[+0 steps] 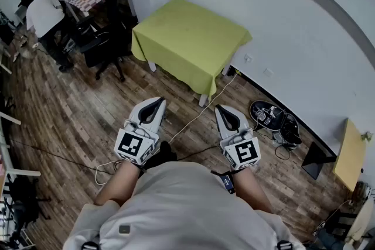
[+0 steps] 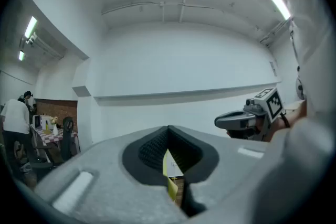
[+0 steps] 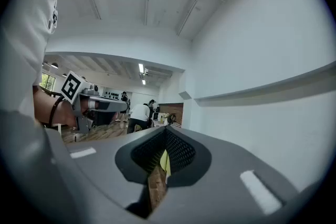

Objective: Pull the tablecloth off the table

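Tablecloth (image 1: 190,38), lime green, lies draped over the table (image 1: 204,100) by the wall, well ahead of me. I hold my left gripper (image 1: 157,102) and right gripper (image 1: 222,109) level (both jaws pressed together, nothing between them).

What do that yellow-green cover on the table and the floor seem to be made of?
The tablecloth looks like thin, matte woven fabric: it hangs over the edges and falls in soft folds at the corners, with no shine. The floor looks like wood planks, or perhaps wood-look laminate: narrow brown boards with visible seams, mixed tones and a slight sheen.
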A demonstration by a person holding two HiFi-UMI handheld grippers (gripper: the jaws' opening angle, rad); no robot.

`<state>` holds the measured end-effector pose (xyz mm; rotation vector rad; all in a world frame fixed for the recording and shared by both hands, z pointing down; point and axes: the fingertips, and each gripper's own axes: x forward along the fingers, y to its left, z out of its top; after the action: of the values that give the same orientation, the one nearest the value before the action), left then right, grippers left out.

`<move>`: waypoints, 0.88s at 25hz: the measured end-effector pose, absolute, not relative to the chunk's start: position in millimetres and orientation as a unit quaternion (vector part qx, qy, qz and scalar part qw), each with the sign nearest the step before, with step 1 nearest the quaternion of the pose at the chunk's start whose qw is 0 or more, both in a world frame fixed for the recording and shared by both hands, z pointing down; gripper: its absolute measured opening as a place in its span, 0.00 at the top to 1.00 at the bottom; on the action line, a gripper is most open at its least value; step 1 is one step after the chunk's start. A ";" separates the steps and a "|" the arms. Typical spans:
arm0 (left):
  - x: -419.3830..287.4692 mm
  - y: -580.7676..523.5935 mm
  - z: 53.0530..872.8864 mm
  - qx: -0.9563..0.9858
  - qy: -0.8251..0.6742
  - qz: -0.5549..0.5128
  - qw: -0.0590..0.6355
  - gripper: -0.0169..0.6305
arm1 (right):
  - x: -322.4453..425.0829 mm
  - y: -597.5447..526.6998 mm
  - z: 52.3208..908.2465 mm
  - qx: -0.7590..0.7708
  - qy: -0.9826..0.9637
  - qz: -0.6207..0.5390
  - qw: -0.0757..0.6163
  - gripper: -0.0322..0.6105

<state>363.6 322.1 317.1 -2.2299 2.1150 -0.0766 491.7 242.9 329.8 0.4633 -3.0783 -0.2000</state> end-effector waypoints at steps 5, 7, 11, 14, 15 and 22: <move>357.6 318.7 319.1 -0.723 0.689 -0.026 0.031 0.97 | 487.6 238.0 333.3 0.146 -0.987 -0.059 0.014 0.93; 353.1 317.4 320.8 -0.723 0.690 -0.026 0.028 0.97 | 483.8 236.9 333.0 0.145 -0.987 -0.060 0.014 0.93; 343.9 309.6 321.7 -0.721 0.692 -0.028 0.028 0.97 | 474.9 227.9 335.7 0.142 -0.989 -0.047 0.012 0.93; 332.1 301.3 323.6 -0.721 0.692 -0.026 0.026 0.97 | 463.0 218.1 337.7 0.144 -0.989 -0.039 0.015 0.93; 326.7 298.5 324.9 -0.721 0.692 -0.025 0.025 0.97 | 457.8 215.3 338.7 0.145 -0.988 -0.040 0.017 0.93; 266.3 266.9 337.8 -0.724 0.690 -0.017 0.013 0.97 | 396.6 179.8 355.7 0.147 -0.988 -0.036 0.043 0.93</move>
<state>266.3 266.9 337.8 -2.2555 2.1501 -0.0519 396.6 179.8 355.7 0.4494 -3.0198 -0.1093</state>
